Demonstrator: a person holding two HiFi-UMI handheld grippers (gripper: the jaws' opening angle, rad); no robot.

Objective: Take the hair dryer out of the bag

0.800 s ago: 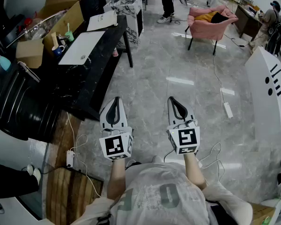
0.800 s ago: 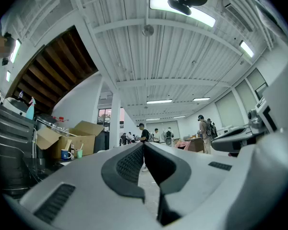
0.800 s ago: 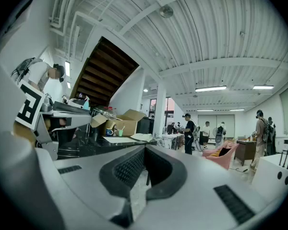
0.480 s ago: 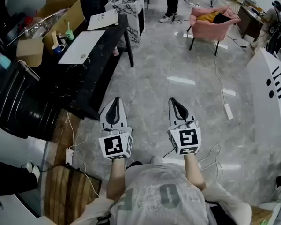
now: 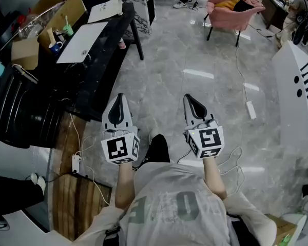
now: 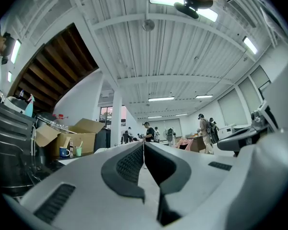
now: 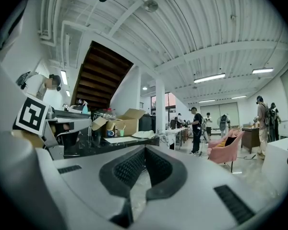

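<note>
Ahead of you the marble floor (image 5: 195, 81) lies open, edged at your left by one black table (image 5: 100, 81), with one pink chair (image 5: 228, 14) far off. Your two grippers, left gripper (image 5: 119, 97) and right gripper (image 5: 189, 97), are clenched on nothing (side by side, apart). No view shows the hair dryer.

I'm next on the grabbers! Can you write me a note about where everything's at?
Left gripper: shut, empty, held out over the floor.
Right gripper: the same, beside it.
Bag and hair dryer: in no view; a black table with a cardboard box stands to the left.
Done: nothing that shows.
Left: find the bag, take the hair dryer out.
</note>
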